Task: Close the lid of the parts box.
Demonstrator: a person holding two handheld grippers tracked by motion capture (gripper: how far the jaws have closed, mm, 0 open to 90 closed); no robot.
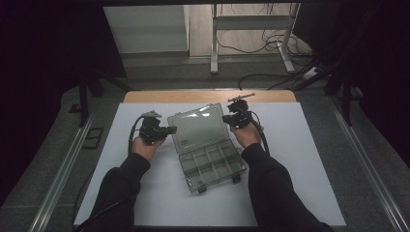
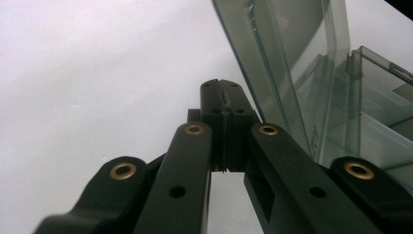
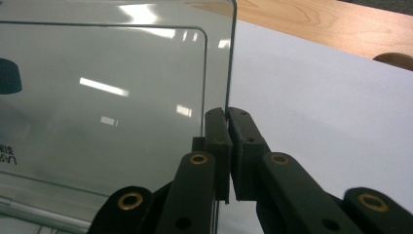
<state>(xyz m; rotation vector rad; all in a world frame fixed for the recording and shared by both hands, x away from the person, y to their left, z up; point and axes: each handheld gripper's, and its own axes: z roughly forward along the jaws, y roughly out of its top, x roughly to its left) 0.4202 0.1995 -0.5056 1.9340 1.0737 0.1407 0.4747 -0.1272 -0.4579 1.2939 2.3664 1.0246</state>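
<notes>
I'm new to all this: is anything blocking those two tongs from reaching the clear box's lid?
Nothing visible does. The left tongs sit shut at the left edge of the open lid of the compartment box; the right tongs are shut right at its right edge. Actual contact can't be told.

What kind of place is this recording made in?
Probably a lab or studio set up for recording: a white-covered table lit among dark curtains, loose cables on the floor behind, and a clear compartment box laid out for handling.
</notes>
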